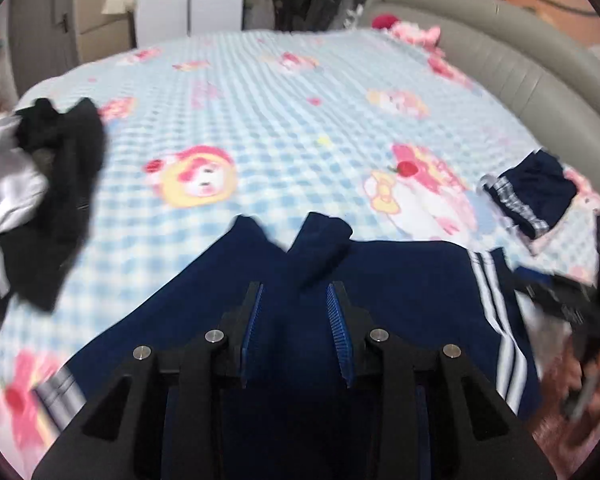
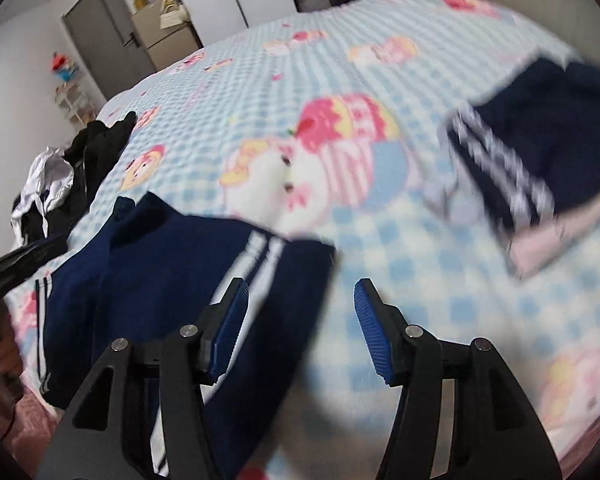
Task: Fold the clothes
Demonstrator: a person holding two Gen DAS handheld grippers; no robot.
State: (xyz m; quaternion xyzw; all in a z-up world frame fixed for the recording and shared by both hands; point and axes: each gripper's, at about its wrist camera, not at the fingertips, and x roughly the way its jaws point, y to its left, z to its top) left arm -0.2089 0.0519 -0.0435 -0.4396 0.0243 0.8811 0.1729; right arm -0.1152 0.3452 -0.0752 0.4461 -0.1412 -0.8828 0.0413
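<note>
Navy track pants [image 1: 400, 280] with white side stripes lie spread on the checked cartoon bedspread [image 1: 284, 120], at its near edge, one part flopped over near the middle; they look only partly folded, if at all. Your left gripper [image 1: 296, 300] hangs above the pants, jaws partly open; navy cloth shows between them, but you cannot tell whether the pads press it. Your right gripper [image 2: 300, 300] stands wider, over the pants' right edge, nothing pinched; the blue pads [image 2: 370, 312] are clear of cloth. Right of the pants, further up the bedspread, a small navy striped garment [image 2: 540, 152] sits folded on a pink piece: likely finished. Left of the pants, a black-and-white heap [image 1: 40, 200] lies crumpled, untouched. By this reading: one stack done, pants in hand, heap left.
</note>
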